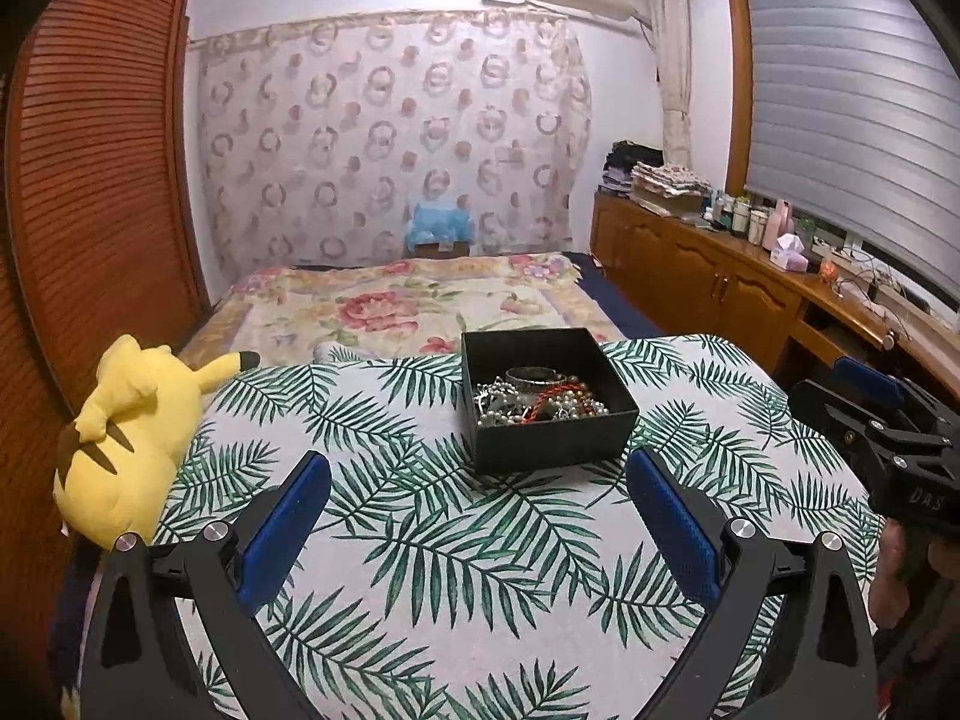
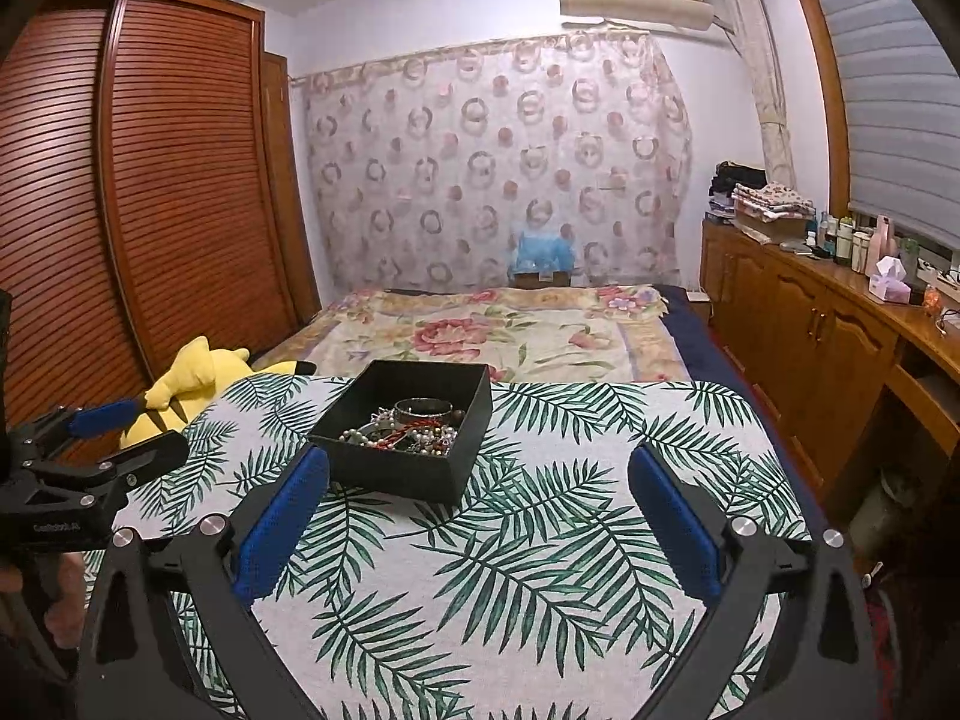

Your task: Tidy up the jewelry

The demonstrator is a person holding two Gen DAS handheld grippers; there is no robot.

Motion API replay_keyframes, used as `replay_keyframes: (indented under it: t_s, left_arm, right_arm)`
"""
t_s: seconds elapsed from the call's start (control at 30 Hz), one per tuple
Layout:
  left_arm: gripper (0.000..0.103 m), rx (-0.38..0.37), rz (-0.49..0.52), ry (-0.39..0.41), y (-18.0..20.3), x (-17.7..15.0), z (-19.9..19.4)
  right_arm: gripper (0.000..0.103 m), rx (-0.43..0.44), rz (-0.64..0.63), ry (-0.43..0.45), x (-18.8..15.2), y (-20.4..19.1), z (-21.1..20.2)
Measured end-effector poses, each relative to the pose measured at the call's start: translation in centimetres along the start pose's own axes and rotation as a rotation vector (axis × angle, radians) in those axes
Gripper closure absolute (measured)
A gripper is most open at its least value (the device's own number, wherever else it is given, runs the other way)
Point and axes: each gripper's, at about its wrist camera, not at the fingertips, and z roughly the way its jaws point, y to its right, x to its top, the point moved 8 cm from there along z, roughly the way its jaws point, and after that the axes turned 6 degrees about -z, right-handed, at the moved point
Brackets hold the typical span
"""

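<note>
The left gripper [image 1: 480, 480] and right gripper [image 2: 480, 480] both stand wide apart, holding nothing. The black box [image 1: 543, 402] of tangled jewelry [image 1: 537, 399] sits on the palm-leaf cloth [image 1: 456, 546] just beyond the left fingertips, ahead-left of the right gripper's jaws.

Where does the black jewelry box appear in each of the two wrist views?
Left wrist view: black jewelry box sits at centre, beyond and between the blue fingers, on the palm-leaf cloth.
Right wrist view: the box lies left of centre, just beyond the left finger.
Shared landmark: yellow plush toy, at the cloth's left edge.
</note>
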Motion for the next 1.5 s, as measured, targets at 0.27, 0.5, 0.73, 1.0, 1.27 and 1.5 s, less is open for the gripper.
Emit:
replay_keyframes:
  t_s: [0.27, 0.5, 0.73, 1.0, 1.27, 1.5]
  left_arm:
    - [0.008, -0.002, -0.001, -0.001, -0.10, -0.06, -0.08]
    - [0.008, -0.002, -0.001, -0.001, -0.14, -0.05, -0.05]
    - [0.008, -0.003, -0.001, -0.003, -0.06, -0.12, -0.07]
    - [0.008, -0.005, 0.000, -0.002, 0.04, -0.16, -0.13]
    - [0.008, -0.005, -0.001, -0.001, 0.14, -0.17, -0.06]
    - [0.008, -0.007, 0.001, -0.004, 0.39, -0.22, -0.08]
  right_arm:
    - [0.002, 0.001, 0.002, -0.002, 0.03, 0.10, 0.06]
    - [0.002, 0.001, 0.002, -0.001, 0.03, 0.11, 0.05]
    - [0.002, 0.000, 0.003, -0.001, -0.04, 0.14, -0.01]
    - [0.002, 0.002, 0.003, -0.002, -0.08, 0.14, -0.04]
    - [0.002, 0.002, 0.004, -0.002, -0.17, 0.28, -0.05]
    - [0.002, 0.002, 0.005, -0.001, -0.05, 0.33, 0.00]
